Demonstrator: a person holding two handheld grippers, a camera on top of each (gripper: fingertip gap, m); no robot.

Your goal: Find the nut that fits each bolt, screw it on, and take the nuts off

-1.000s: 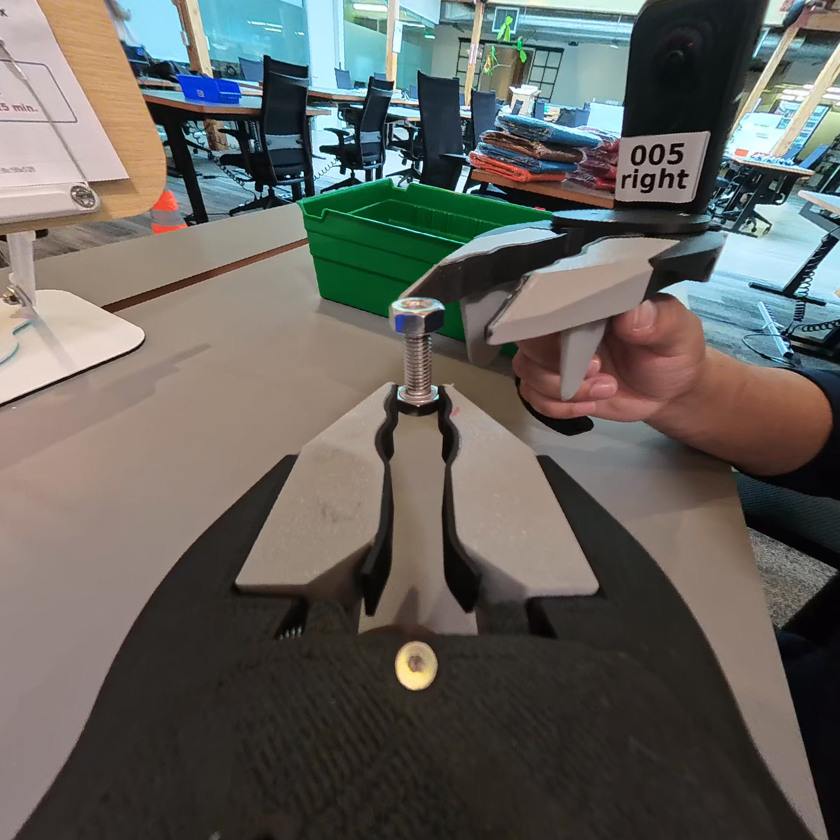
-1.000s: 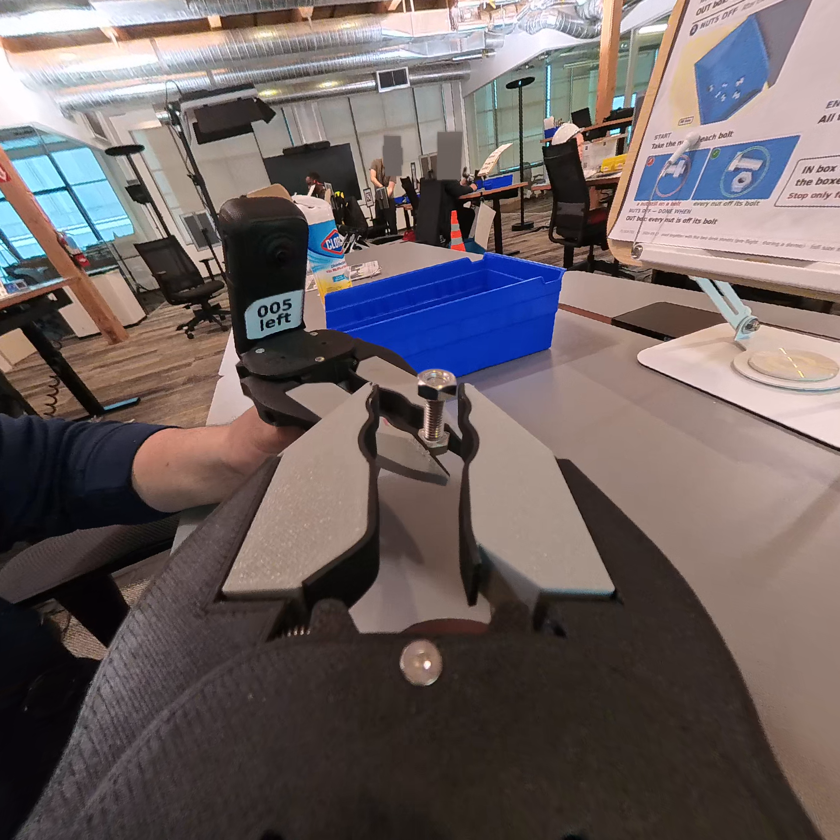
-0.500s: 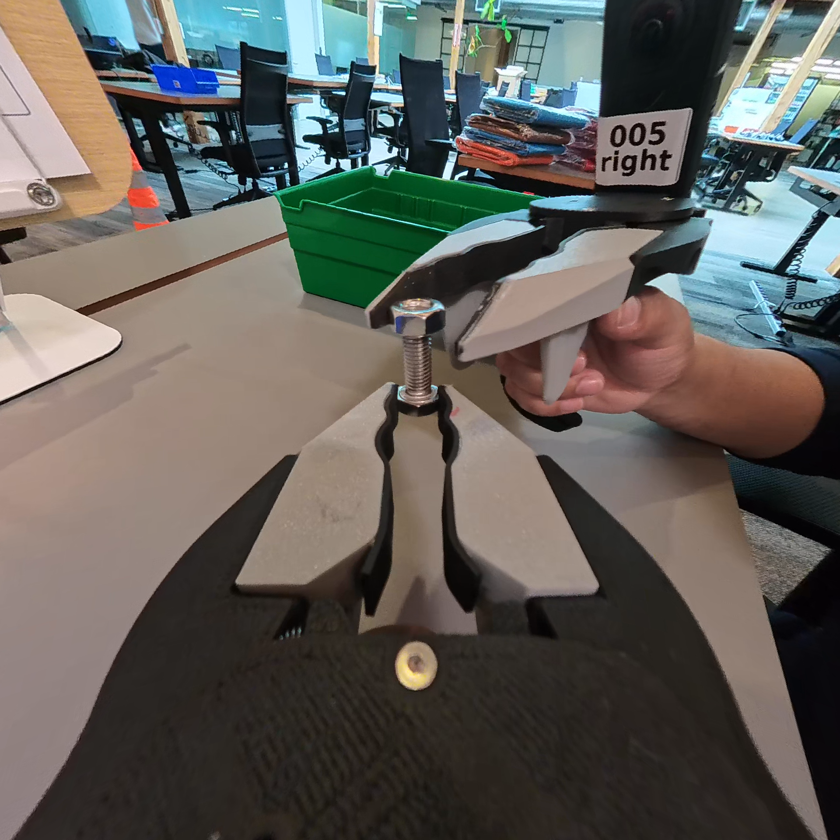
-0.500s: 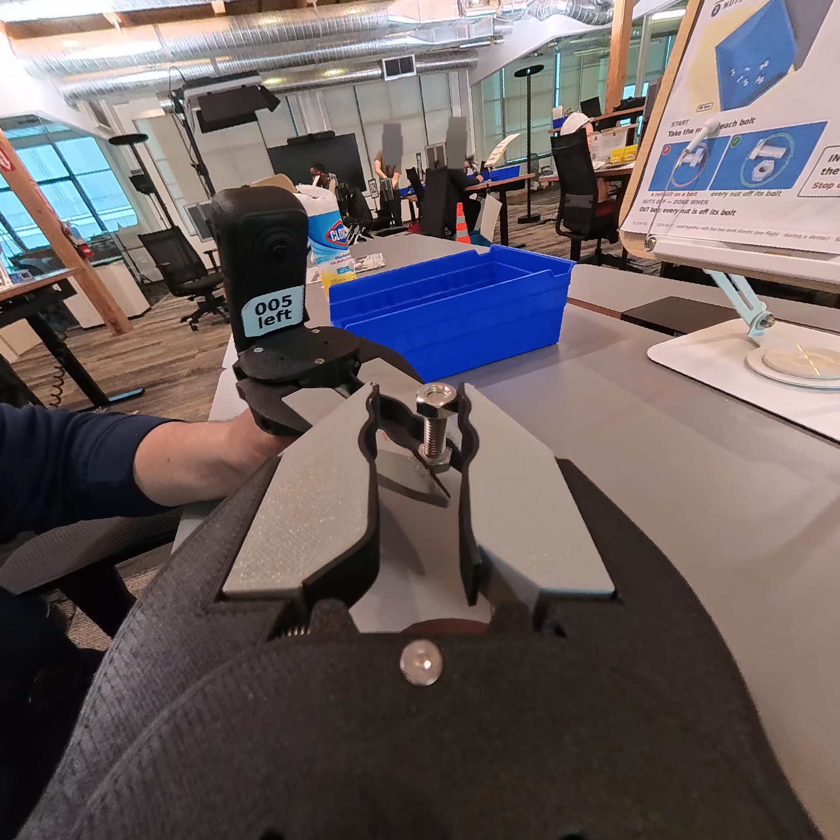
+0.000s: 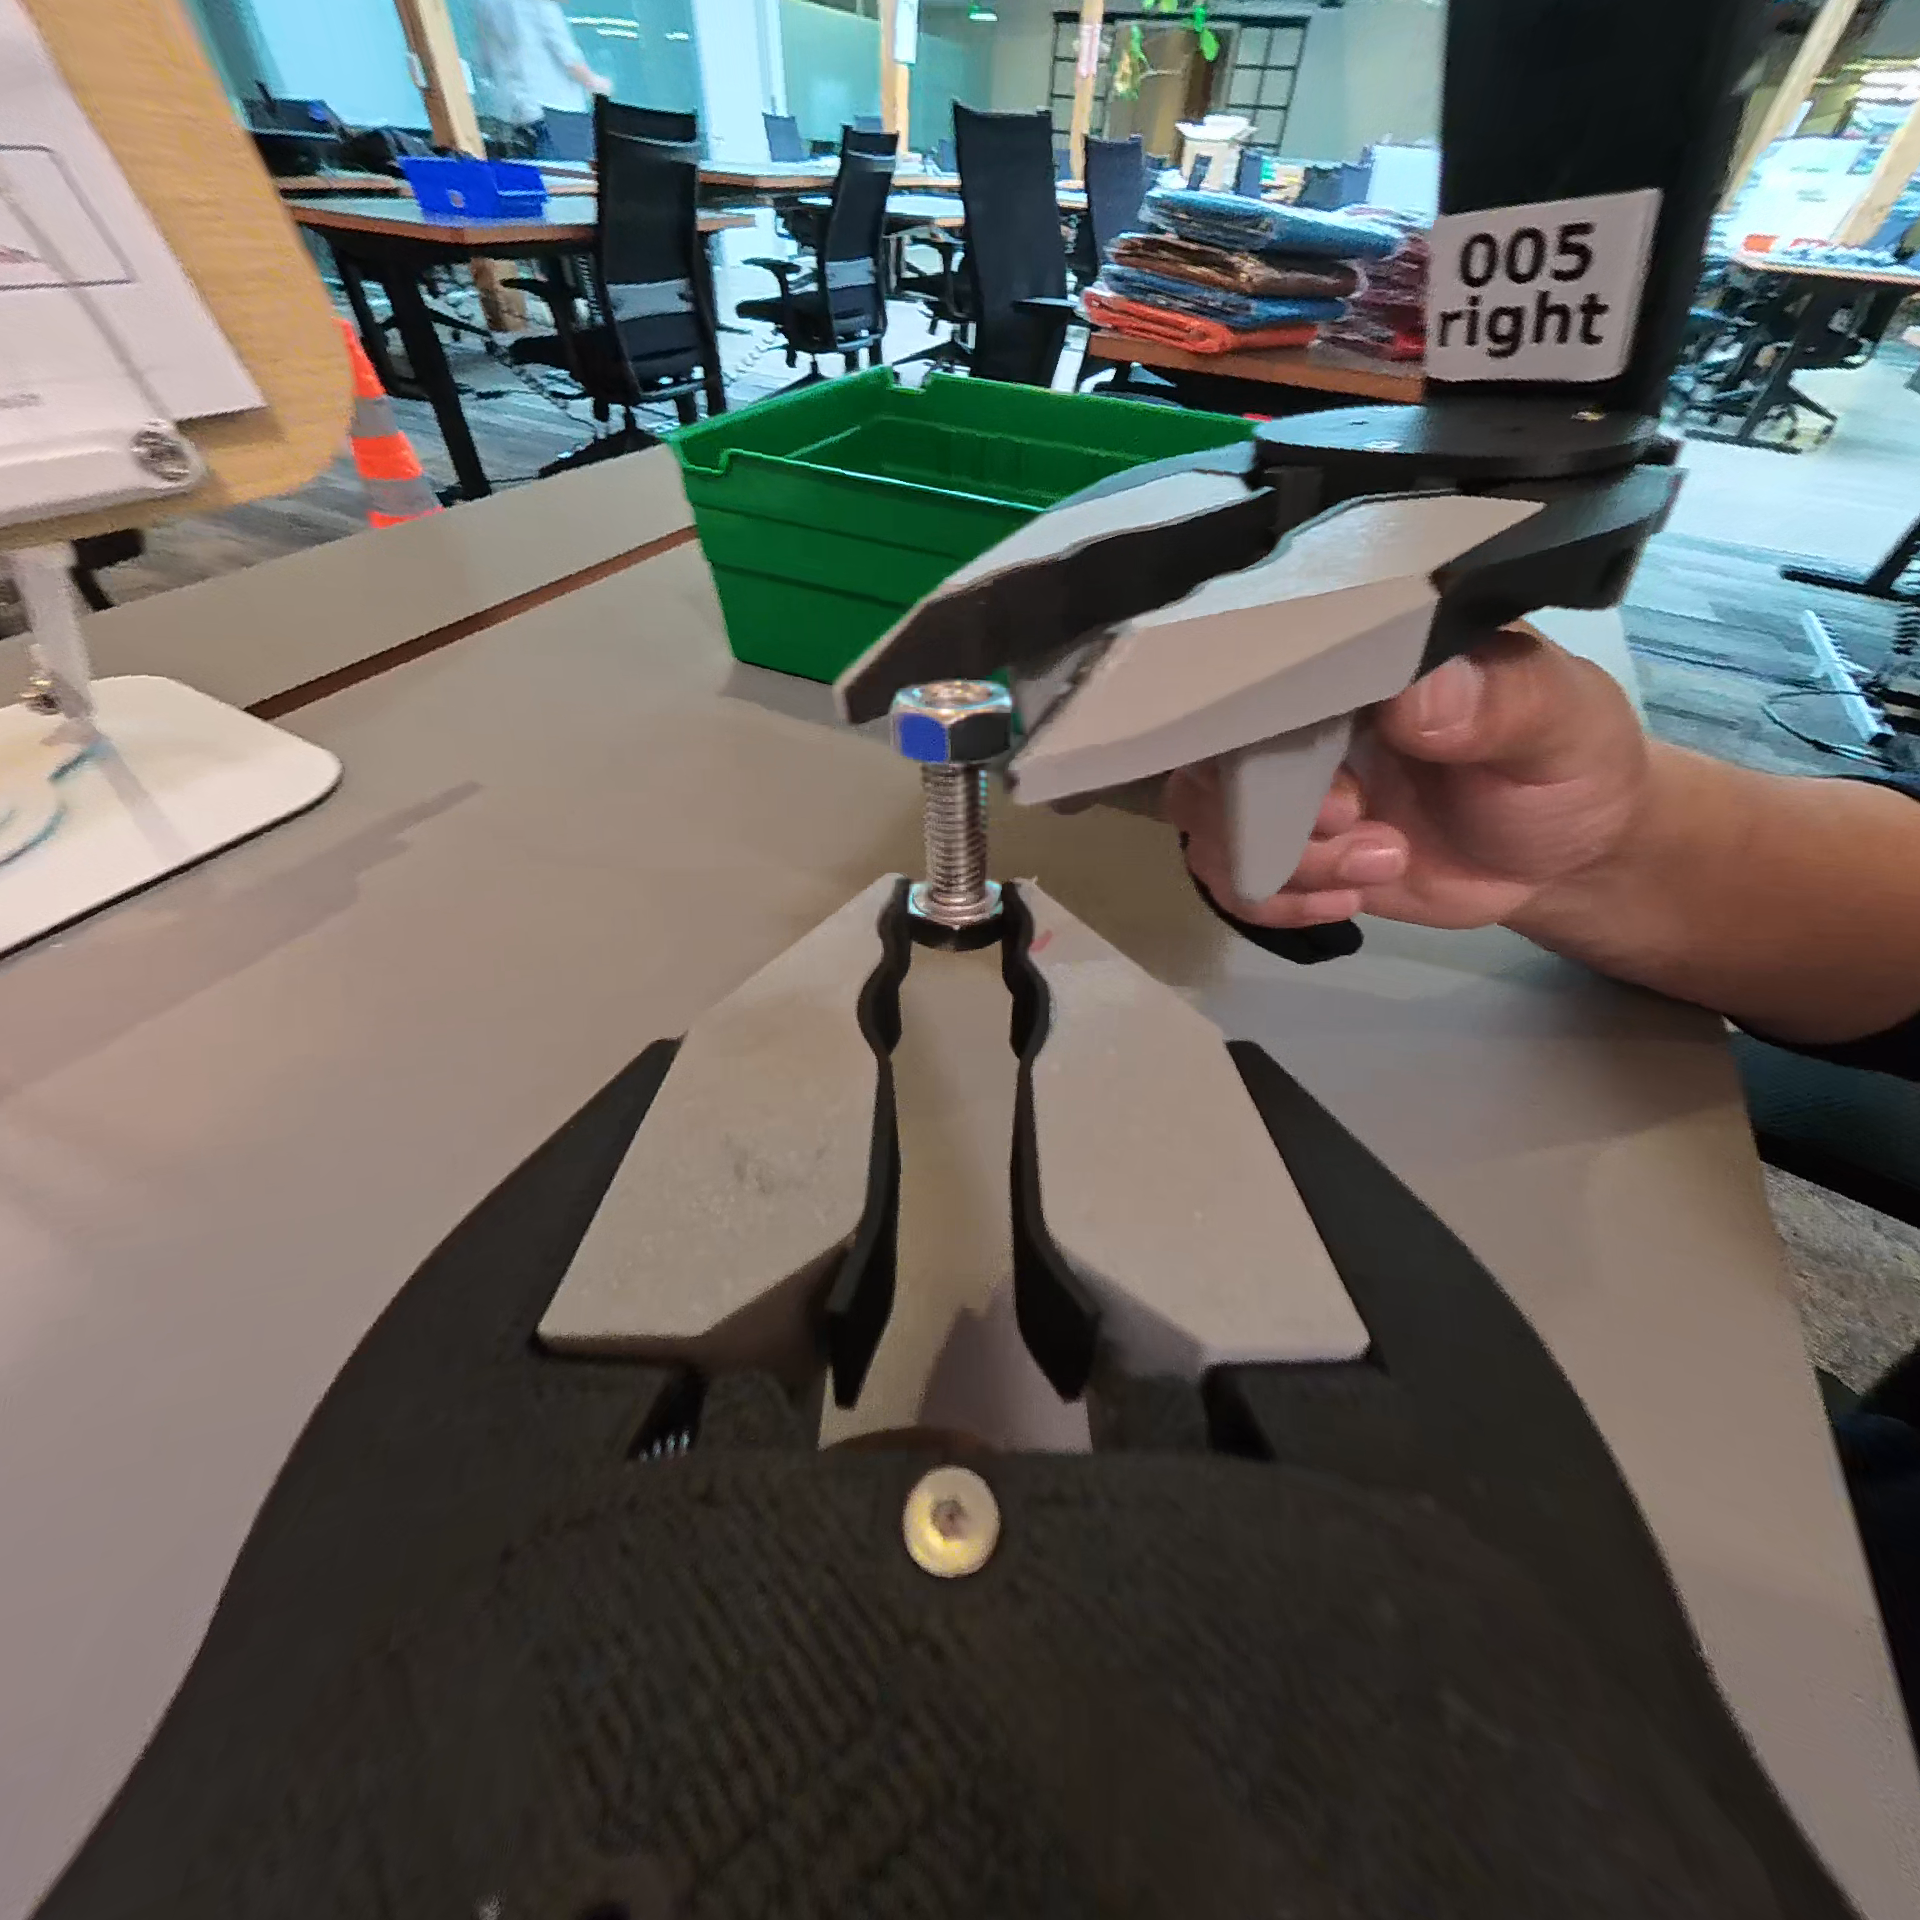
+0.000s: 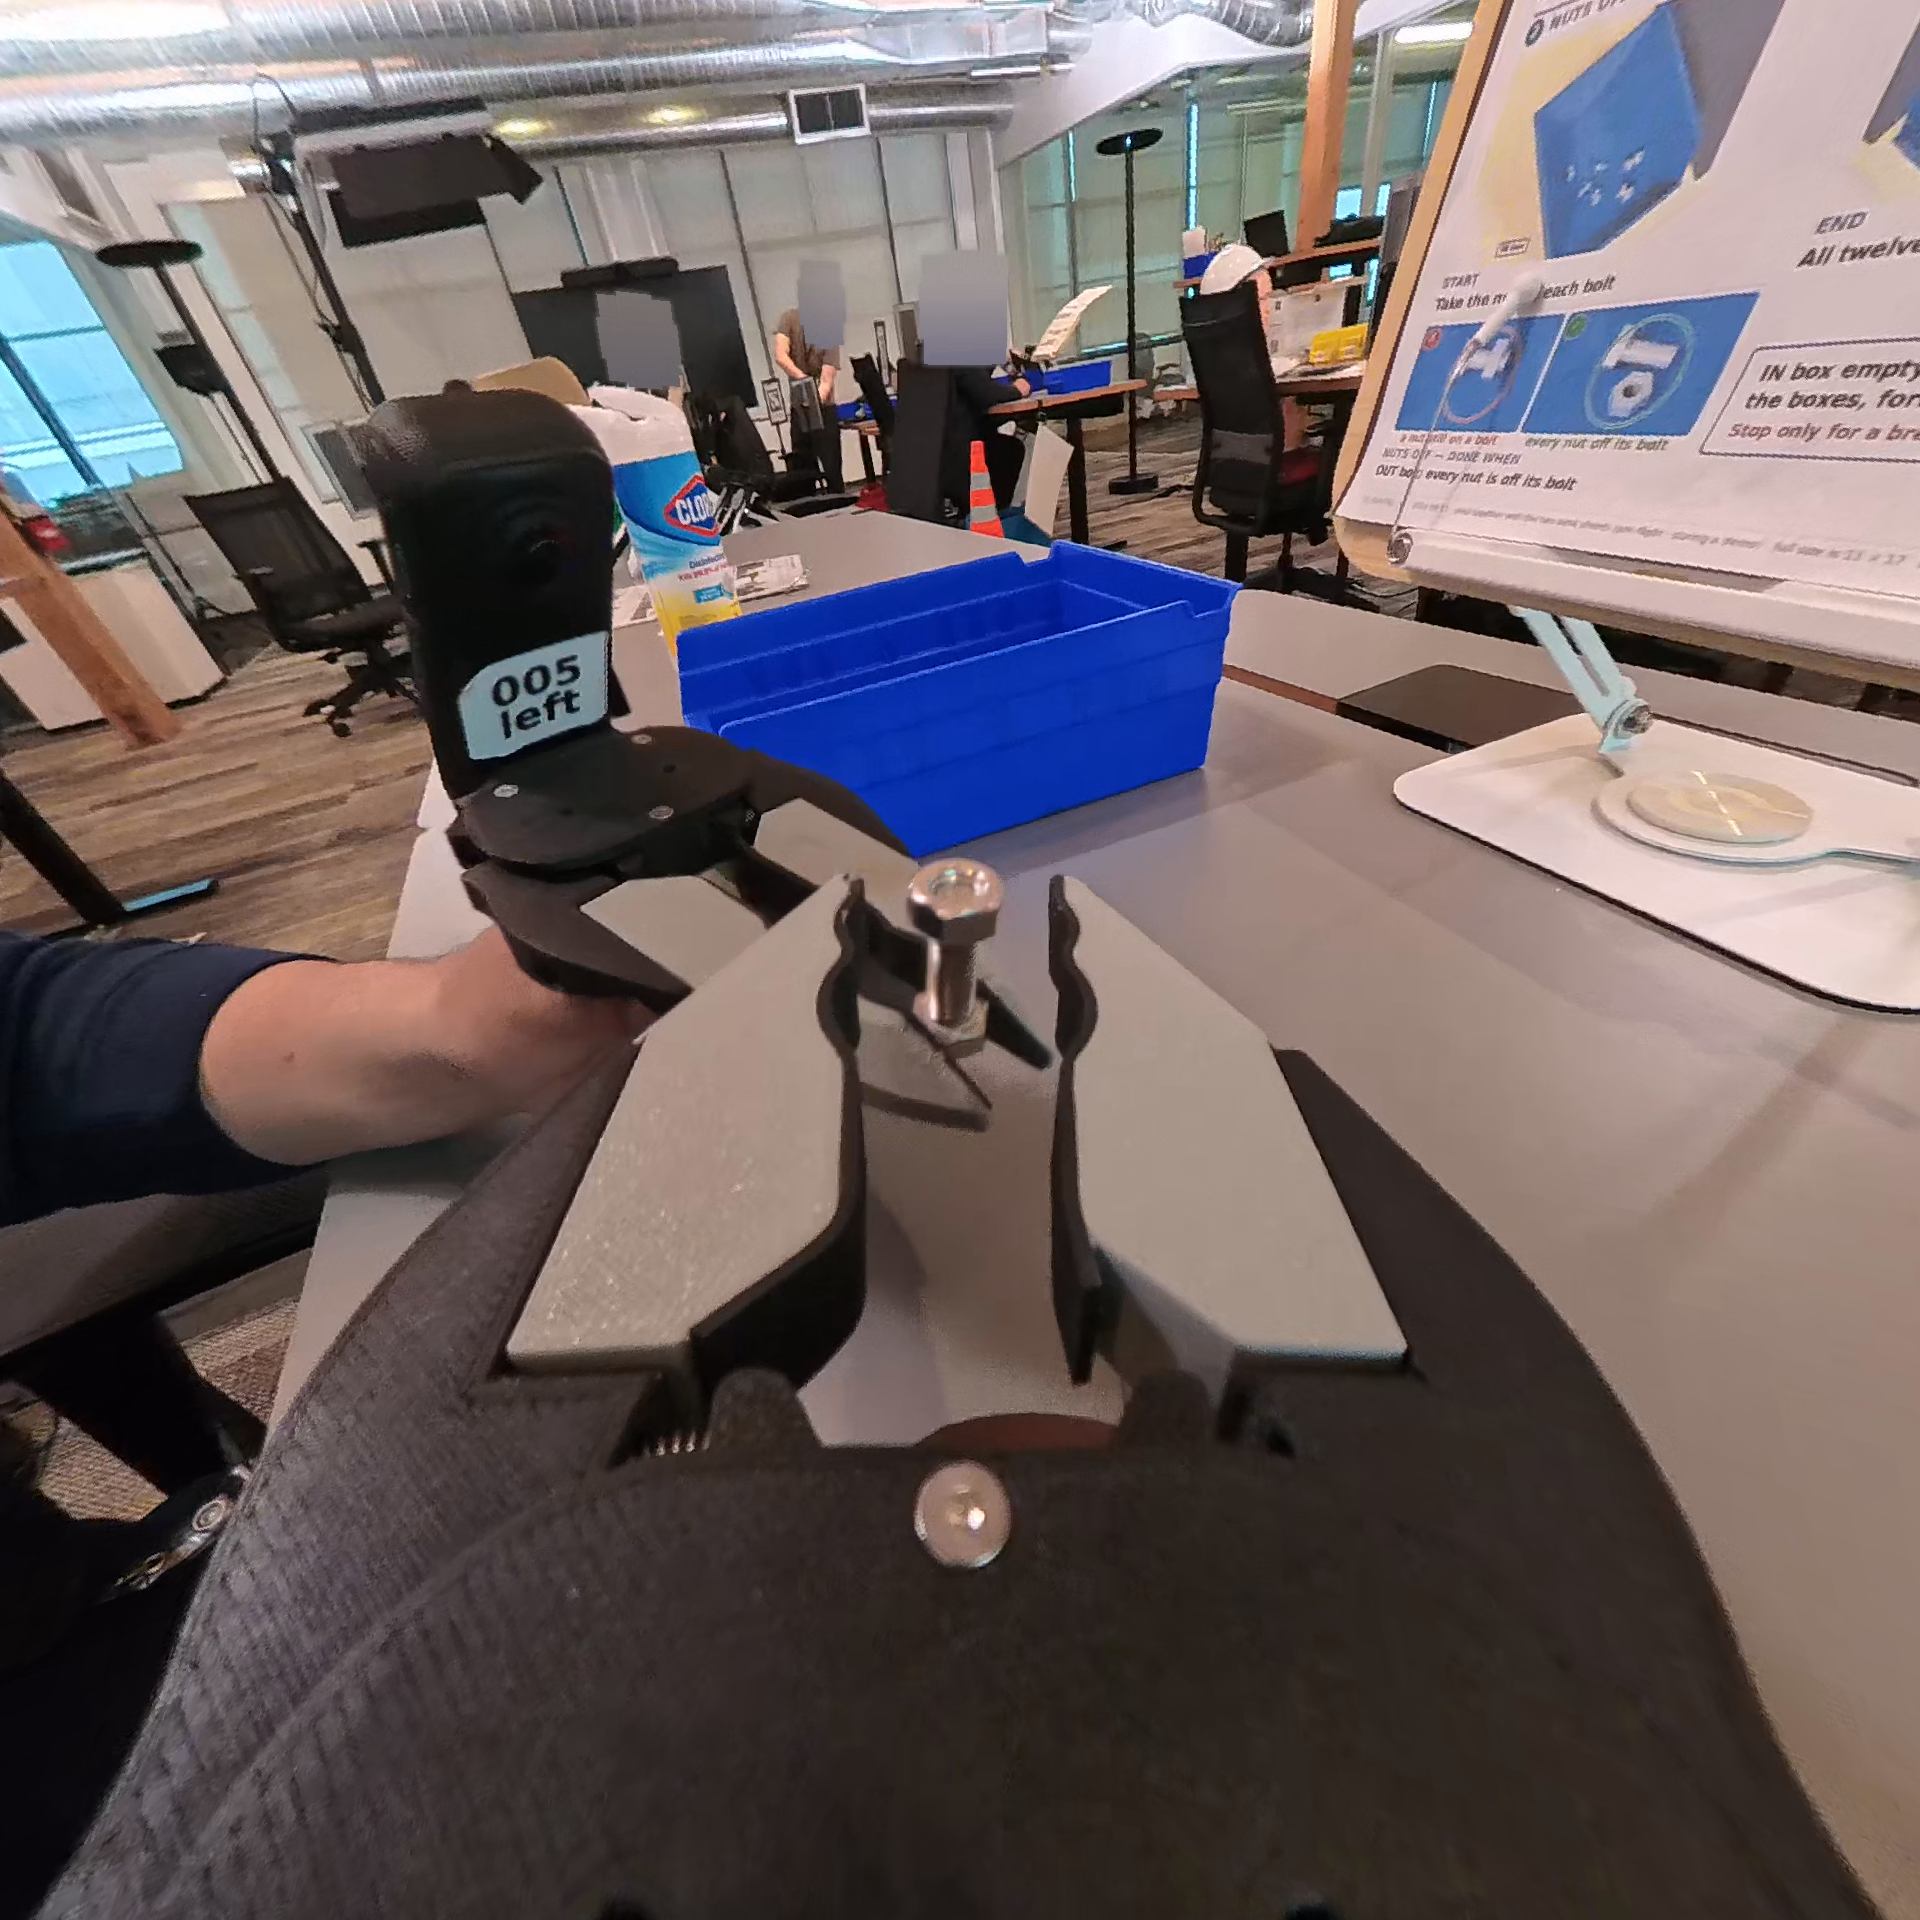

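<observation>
**Steel bolt upright, nut at the very tip**

Steel is all you have between the 2 tools: 1 threaded silver bolt (image 5: pixel 952 831) stands upright with its hex head at the bottom, clamped between the tips of your left gripper (image 5: pixel 954 916), whose jaws are closed on that head. A silver hex nut with a blue-marked face (image 5: pixel 950 724) sits at the very top of the thread, with nearly the whole shank bare beneath it.

Your right gripper (image 6: pixel 956 940) comes in from the right, level with the nut. Its jaws stand apart in its own view, one finger on each side of the nut with a gap visible, so it is not gripping anything. I cannot tell from this whether the nut is just started or almost off; either way, it is engaged by only a few threads at most, and I judge this pair to be mid-cycle, not finished.

How many bolts remain is not shown, since no other bolts or nuts are in sight on the grey table (image 5: pixel 416 935).

2 containers are on the table. A green plastic bin (image 5: pixel 883 520) sits far behind the bolt in the left wrist view; the part of its inside you can see holds nothing, but its floor is mostly hidden. A blue plastic bin (image 6: pixel 966 696) sits far behind in the right wrist view, and its contents are hidden by the near wall.
</observation>
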